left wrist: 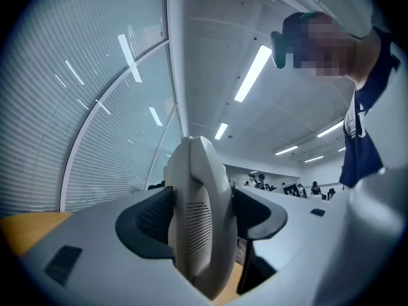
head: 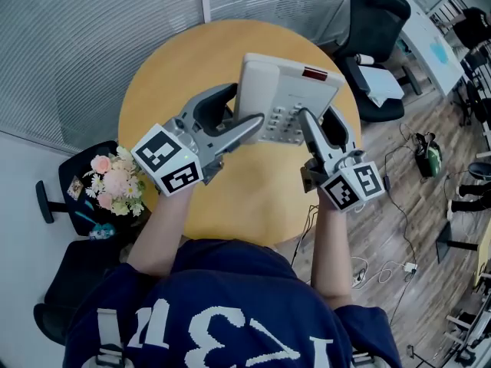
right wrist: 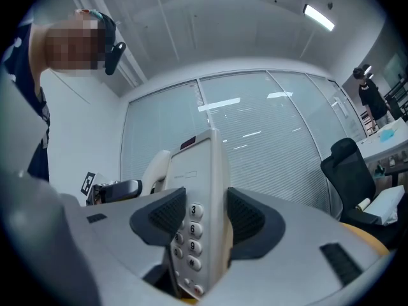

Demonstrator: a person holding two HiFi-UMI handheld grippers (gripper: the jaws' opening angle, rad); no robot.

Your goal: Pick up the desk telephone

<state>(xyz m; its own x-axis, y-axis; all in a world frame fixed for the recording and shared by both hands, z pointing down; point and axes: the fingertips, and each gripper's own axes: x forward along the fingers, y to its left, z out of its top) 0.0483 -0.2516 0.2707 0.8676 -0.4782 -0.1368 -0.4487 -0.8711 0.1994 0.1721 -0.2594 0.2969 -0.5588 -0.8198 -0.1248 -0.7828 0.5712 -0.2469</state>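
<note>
A white desk telephone (head: 288,90) with a keypad and a small red window hangs in the air above the round wooden table (head: 165,90), held between both grippers. My left gripper (head: 247,125) is shut on the phone's left side, where the handset (left wrist: 199,215) fills the gap between its dark pads (left wrist: 148,218). My right gripper (head: 307,125) is shut on the phone's right edge (right wrist: 210,222), its pads pressing beside the number keys (right wrist: 191,231). In both gripper views the phone stands on edge against the ceiling and glass wall.
A bunch of pink and white flowers (head: 115,182) stands on a dark chair (head: 84,179) left of the table. Another black office chair (head: 376,29) is at the far right. Cables (head: 399,205) lie on the wooden floor to the right. A blinded glass wall (head: 92,29) runs behind.
</note>
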